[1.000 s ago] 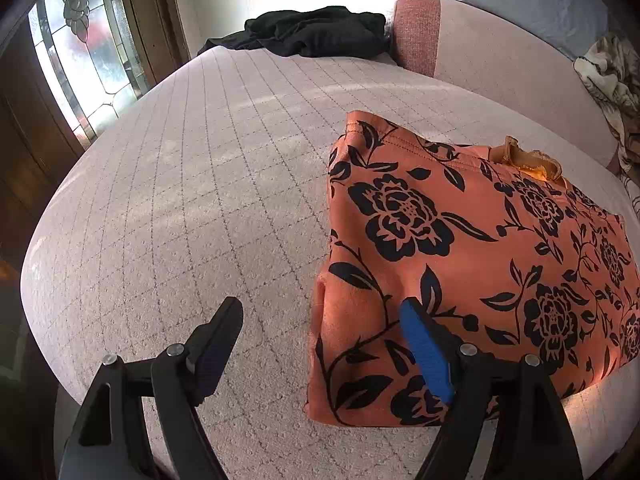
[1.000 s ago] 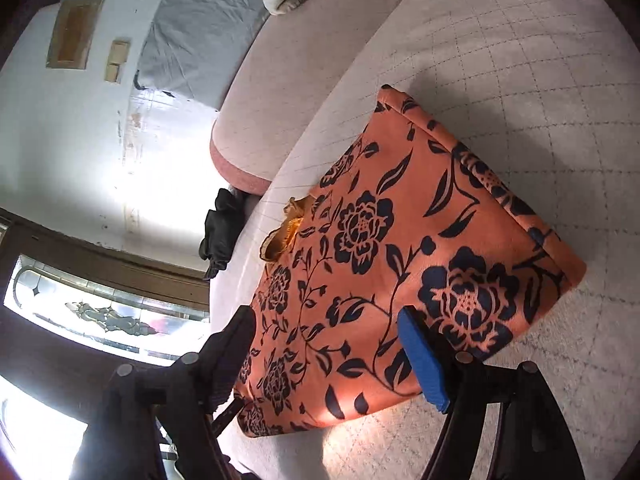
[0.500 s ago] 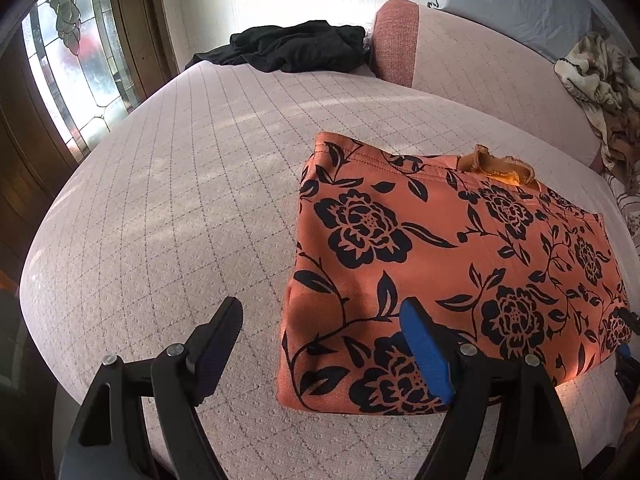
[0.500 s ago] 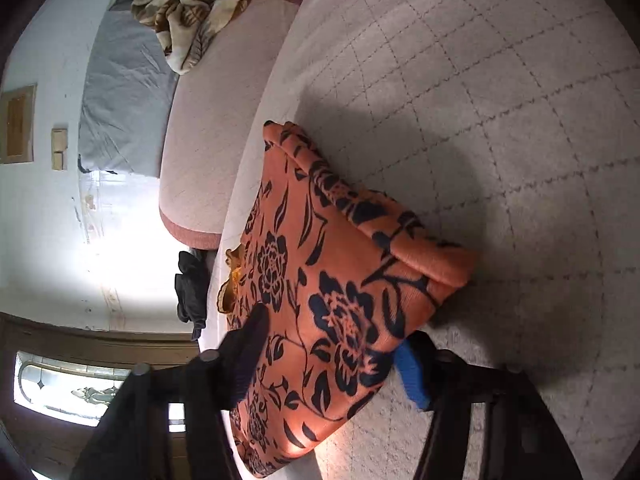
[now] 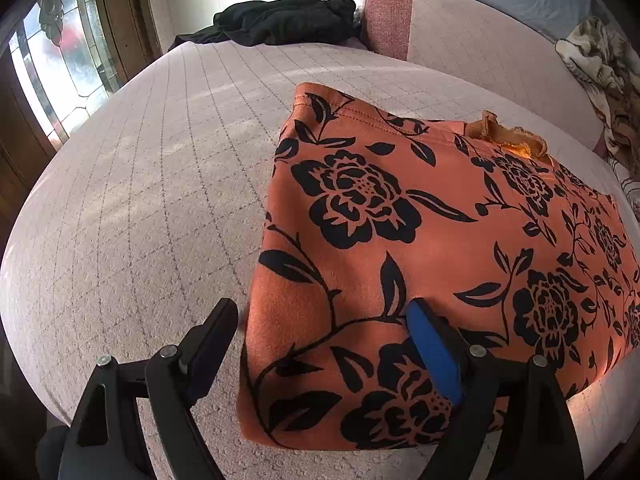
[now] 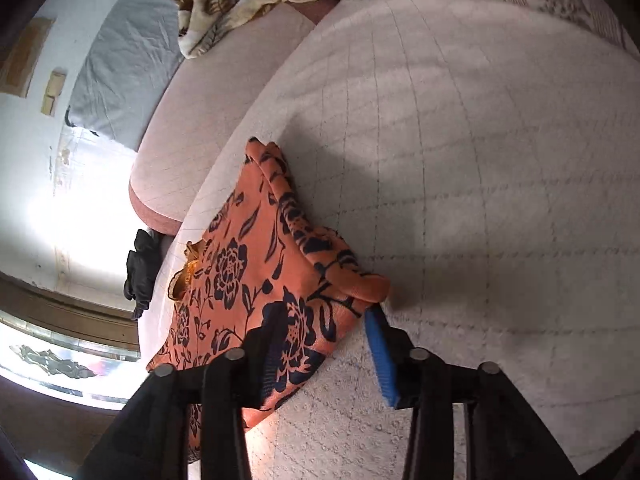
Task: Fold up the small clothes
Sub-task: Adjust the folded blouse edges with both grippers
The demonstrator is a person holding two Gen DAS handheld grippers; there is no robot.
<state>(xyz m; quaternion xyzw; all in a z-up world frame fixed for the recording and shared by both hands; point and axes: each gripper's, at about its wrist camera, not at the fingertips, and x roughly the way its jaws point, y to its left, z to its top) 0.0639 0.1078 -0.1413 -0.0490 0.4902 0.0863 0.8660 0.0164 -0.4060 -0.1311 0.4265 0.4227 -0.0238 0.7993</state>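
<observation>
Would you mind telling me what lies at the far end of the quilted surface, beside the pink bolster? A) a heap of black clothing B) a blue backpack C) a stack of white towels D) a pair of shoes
A: in the left wrist view a rumpled heap of black clothing lies at the far edge of the quilted surface, next to the pink bolster.

A pale pink quilted bed cover with a stitched grid (image 5: pixel 140 200) is spreading wide, daylight streaking across it. A leaded stained-glass window in dark wood (image 5: pixel 52 80) is glowing beside the bed's left edge, and a white wall (image 6: pixel 80 184) is glaring brightly.
</observation>
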